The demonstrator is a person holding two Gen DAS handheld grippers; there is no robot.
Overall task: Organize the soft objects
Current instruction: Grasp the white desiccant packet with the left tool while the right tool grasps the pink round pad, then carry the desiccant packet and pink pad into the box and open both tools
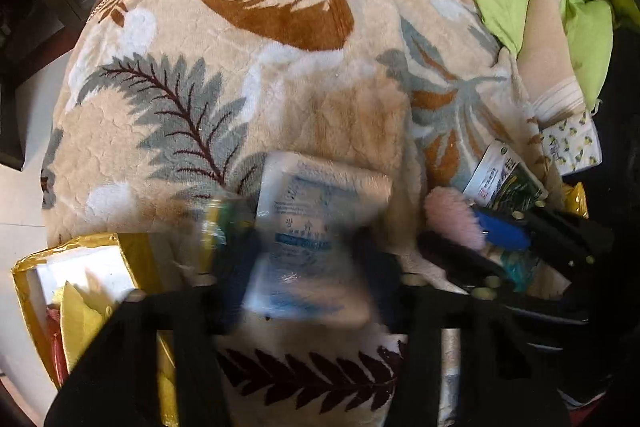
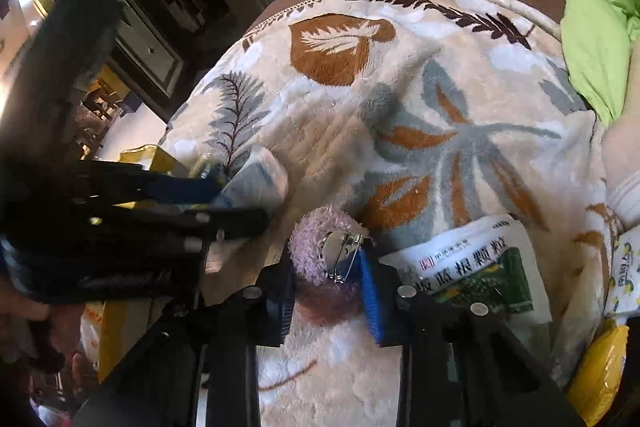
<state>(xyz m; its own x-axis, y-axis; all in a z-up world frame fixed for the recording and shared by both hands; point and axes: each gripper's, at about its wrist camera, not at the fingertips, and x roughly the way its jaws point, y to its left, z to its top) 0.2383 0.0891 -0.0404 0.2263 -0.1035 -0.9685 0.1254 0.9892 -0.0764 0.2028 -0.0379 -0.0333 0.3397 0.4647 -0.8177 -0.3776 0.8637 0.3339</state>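
A blurred tissue pack [image 1: 316, 239], its blue print unreadable, is gripped by the left gripper [image 1: 308, 267] above the blanket [image 1: 280, 87]. A pink pompom [image 2: 326, 259] is clamped by the right gripper [image 2: 330, 291], beside a sachet [image 2: 476, 267] printed "板蓝根颗粒".

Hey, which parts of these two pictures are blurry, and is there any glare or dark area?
Left wrist view: the tissue pack between the left gripper fingers is smeared by motion blur, while the leaf blanket is sharp. Right wrist view: the pink pom-pom in the right gripper is crisp, its metal clip glints, and the left edge is dark and blurred.
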